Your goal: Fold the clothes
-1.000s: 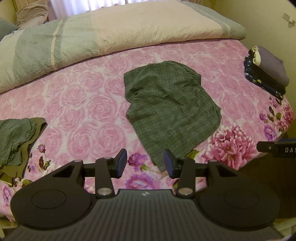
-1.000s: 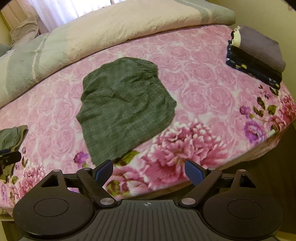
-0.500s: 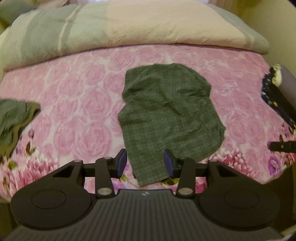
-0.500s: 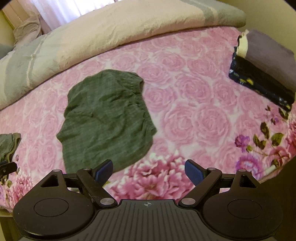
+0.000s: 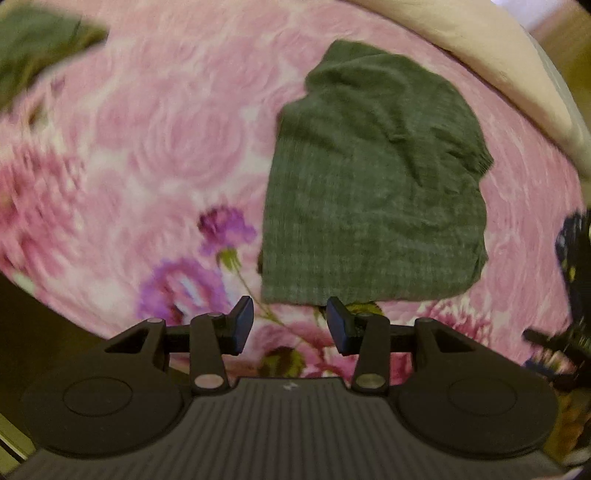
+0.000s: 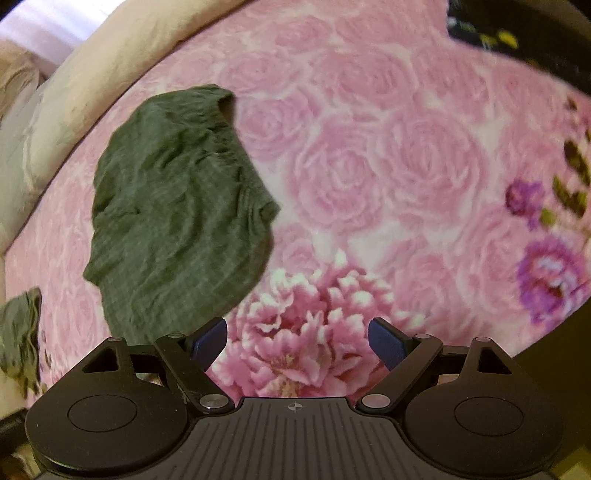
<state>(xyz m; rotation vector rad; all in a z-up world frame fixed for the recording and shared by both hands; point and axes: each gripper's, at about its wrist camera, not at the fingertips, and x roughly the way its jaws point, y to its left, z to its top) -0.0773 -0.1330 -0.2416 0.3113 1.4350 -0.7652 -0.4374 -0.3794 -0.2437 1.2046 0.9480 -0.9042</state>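
Observation:
A dark green checked garment (image 5: 373, 192) lies rumpled on the pink rose-patterned bedspread (image 5: 155, 147). In the right wrist view the garment (image 6: 177, 214) is left of centre. My left gripper (image 5: 290, 325) is open and empty, just short of the garment's near hem. My right gripper (image 6: 297, 339) is open wide and empty over a large pink flower print, right of the garment's near corner. The left view is blurred by motion.
A second green garment (image 5: 33, 48) lies at the far left, also in the right wrist view (image 6: 20, 332). A folded cream and grey duvet (image 6: 74, 99) runs along the back. A dark folded stack (image 6: 517, 33) sits at the far right. The bed edge is near.
Both grippers have moved forward and down toward the bed, so the green garment looks larger and closer. The left view has swung right. Neither gripper has changed its opening.

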